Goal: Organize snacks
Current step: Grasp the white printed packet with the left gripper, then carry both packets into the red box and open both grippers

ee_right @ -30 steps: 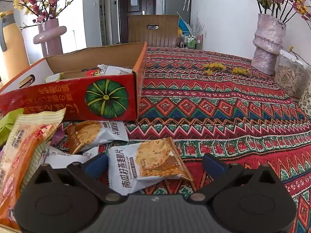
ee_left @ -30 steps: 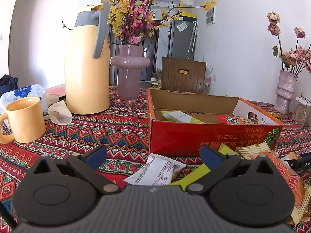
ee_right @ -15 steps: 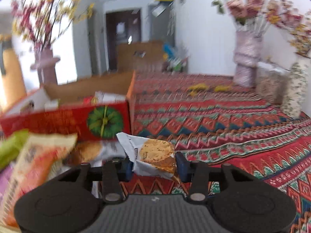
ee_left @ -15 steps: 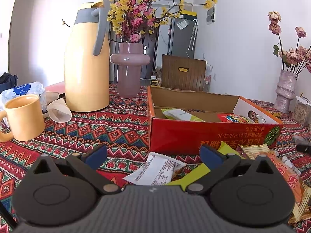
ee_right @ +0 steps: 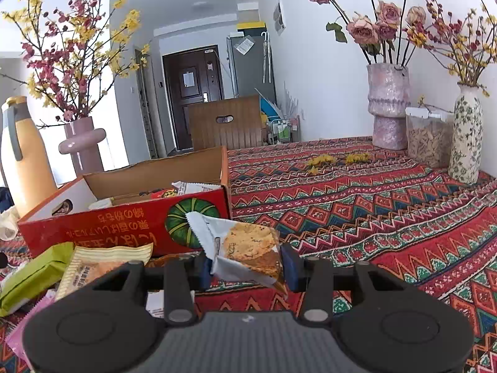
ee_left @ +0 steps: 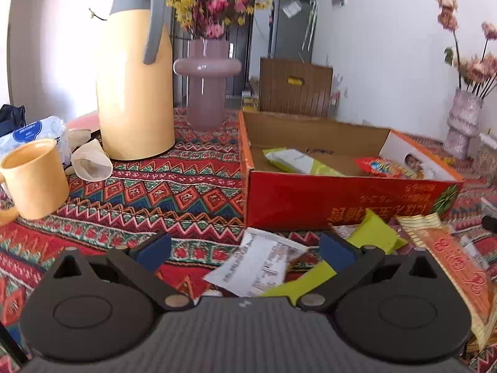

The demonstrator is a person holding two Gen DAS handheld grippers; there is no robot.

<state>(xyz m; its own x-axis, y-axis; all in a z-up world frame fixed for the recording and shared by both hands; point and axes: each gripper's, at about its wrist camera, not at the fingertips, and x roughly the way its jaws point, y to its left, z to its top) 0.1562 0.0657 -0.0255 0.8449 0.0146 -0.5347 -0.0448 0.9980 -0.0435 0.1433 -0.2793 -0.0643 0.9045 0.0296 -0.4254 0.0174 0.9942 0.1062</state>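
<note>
My right gripper [ee_right: 247, 269] is shut on a cookie packet [ee_right: 245, 248], white with a biscuit picture, held above the tablecloth just right of the red cardboard box [ee_right: 124, 220]. The box [ee_left: 341, 199] holds several snack packets, among them a green-white one [ee_left: 295, 161] and a red one [ee_left: 382, 166]. My left gripper [ee_left: 245, 248] stands open over a white packet [ee_left: 257, 267] lying label-up on the cloth, with a lime-green packet [ee_left: 369, 233] and an orange packet [ee_left: 450, 264] to its right. More loose packets [ee_right: 102, 267] lie left of the right gripper.
A yellow thermos jug [ee_left: 136, 77], a pink vase [ee_left: 206, 90] and a yellow mug [ee_left: 34, 177] stand left of the box. Along the right wall stand a speckled vase [ee_right: 388, 105], a clear container [ee_right: 428, 136] and a floral vase [ee_right: 466, 133]. A wooden chair back [ee_right: 226, 124] is behind the table.
The right gripper closed on the cookie packet that lay between its jaws and lifted it off the cloth, tilting upward. The left gripper stayed nearly still over the white packet.
</note>
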